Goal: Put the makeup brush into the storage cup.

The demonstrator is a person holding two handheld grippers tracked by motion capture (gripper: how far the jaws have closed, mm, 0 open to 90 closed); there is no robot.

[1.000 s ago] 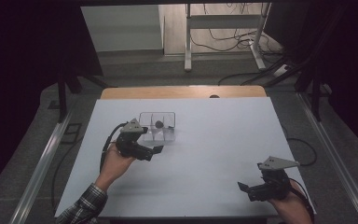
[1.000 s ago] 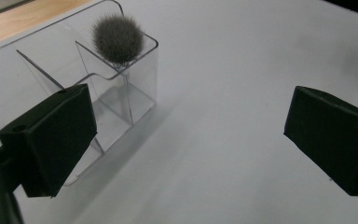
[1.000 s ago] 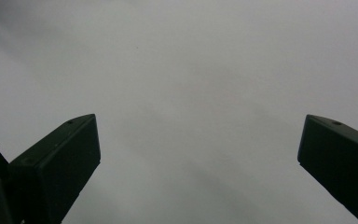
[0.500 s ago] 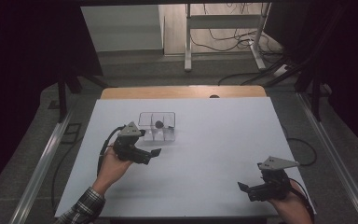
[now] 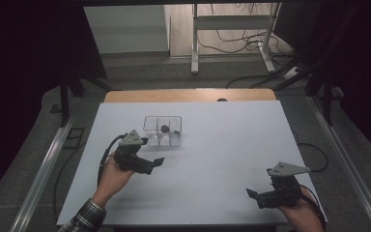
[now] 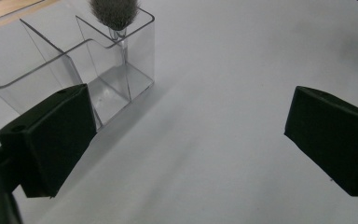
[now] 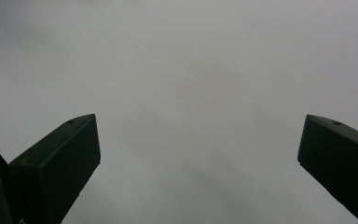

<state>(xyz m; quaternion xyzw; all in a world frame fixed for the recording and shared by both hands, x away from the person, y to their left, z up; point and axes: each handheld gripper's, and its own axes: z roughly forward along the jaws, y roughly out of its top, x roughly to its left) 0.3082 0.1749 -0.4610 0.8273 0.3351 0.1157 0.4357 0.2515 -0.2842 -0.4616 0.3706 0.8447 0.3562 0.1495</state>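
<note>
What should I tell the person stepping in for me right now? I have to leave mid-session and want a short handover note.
Left tongs: open, empty, held just above the table near the clear plastic organizer, on its near left side.
Right tongs: open, empty, low over the bare white table at the near right corner.
Things: the organizer stands upright toward the far left of the table; a makeup brush stands in one compartment, grey bristles up.
Done: the brush is in the organizer.
Left: probably nothing more to load; no other loose item is on the table.
</note>
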